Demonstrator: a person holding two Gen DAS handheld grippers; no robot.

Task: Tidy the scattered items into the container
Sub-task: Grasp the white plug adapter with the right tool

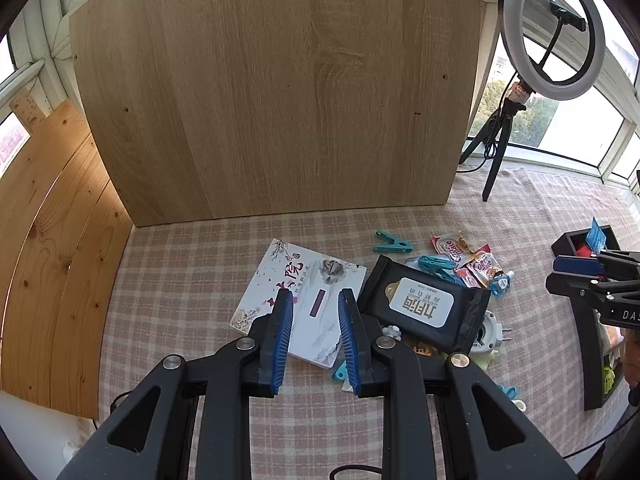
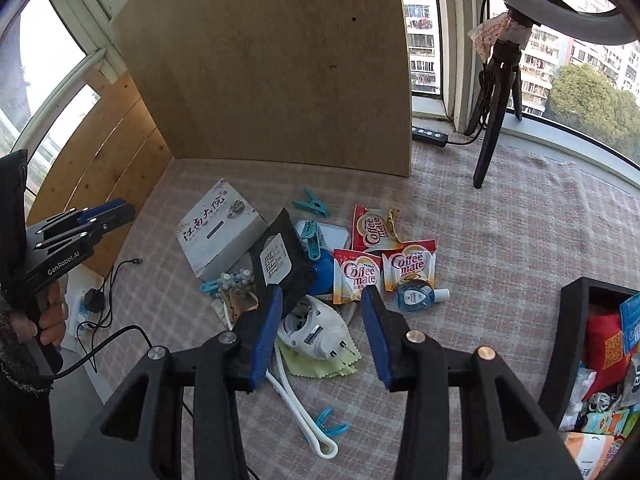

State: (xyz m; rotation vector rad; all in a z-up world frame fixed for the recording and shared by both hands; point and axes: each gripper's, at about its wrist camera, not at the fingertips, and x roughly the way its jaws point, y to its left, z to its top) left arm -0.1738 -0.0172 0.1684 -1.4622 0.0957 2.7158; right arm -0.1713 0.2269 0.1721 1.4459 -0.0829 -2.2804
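Both grippers hung over the clutter, jaws apart and holding nothing.

Left gripper (image 1: 314, 316) hovered above the white printed box (image 1: 298, 300), its jaws narrowly apart; the right gripper (image 2: 322, 316) stood wider over the white plug-in device (image 2: 314, 330) and yellow cloth (image 2: 316, 366). Beside them on the checked surface (image 2: 500, 240) lay a black wet-wipes pack (image 1: 422, 306), Coffee-mate sachets (image 2: 358, 276) and teal clothespins (image 1: 392, 242). The black container (image 2: 568, 340), partly filled, sat well off to the right.
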